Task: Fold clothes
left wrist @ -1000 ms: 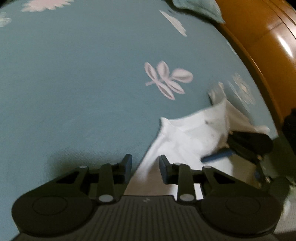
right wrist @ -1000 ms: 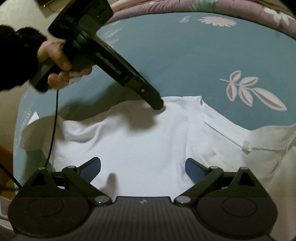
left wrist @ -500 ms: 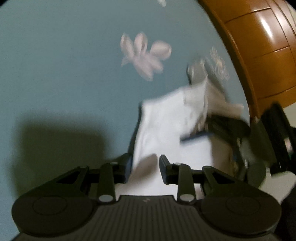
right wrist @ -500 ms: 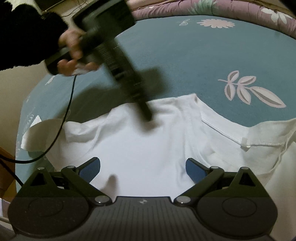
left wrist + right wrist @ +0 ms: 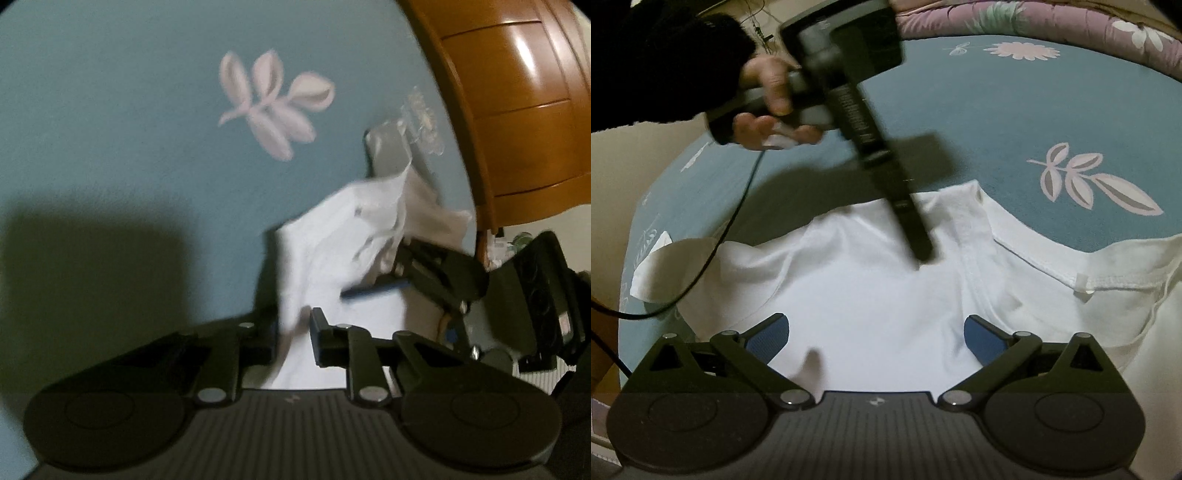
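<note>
- Since a second ago the left claw [image 5: 293,332] has lifted the shirt's edge off the bed, and its tip now sits further in over the white cloth, seen from the right wrist.
- The bed [image 5: 1015,110] carries a teal sheet printed with pale leaves.
- The white shirt [image 5: 871,295] lies spread on that sheet, sleeves out to both sides.
- A wooden headboard [image 5: 517,129] curves along the bed's edge.
- The left claw is clenched on a fold of the shirt.
- The right claw [image 5: 877,334] hangs released over the shirt, blue pads wide apart.
- A hand [image 5: 772,107] grips the left claw's handle.
</note>
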Available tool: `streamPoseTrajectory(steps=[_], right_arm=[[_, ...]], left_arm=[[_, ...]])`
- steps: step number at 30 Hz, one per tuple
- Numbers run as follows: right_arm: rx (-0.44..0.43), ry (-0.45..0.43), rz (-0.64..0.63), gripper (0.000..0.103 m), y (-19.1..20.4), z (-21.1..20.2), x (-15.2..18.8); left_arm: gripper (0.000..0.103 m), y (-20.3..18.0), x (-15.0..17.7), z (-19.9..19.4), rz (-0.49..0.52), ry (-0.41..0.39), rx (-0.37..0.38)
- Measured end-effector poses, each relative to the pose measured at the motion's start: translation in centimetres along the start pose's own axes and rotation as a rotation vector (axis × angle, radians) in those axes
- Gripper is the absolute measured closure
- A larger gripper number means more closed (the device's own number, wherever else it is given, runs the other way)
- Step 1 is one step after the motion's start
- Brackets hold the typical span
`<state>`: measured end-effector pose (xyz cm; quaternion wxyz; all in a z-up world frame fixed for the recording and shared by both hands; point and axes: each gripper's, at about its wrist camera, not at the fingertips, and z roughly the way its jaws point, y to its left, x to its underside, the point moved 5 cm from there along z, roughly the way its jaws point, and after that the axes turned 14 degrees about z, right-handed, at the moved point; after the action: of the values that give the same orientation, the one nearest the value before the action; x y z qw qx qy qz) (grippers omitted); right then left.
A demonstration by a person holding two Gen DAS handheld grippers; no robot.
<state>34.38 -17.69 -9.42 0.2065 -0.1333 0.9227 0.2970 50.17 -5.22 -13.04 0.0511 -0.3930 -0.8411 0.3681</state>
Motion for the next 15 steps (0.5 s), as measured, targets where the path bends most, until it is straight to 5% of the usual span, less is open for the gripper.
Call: streamPoseTrajectory(steps=[8, 15], right_arm=[[0.016, -0.005, 0.044, 0.001, 0.1, -0.4, -0.2], [0.069, -0.031, 0.043, 0.001, -1.3, -5.4, -0.1]], left_arm=[[0.097, -2.2, 1.6, 0.1, 0.051, 0.081, -0.180], [0.100, -3.4, 3.0, -4.6, 0.010, 0.025, -0.344]])
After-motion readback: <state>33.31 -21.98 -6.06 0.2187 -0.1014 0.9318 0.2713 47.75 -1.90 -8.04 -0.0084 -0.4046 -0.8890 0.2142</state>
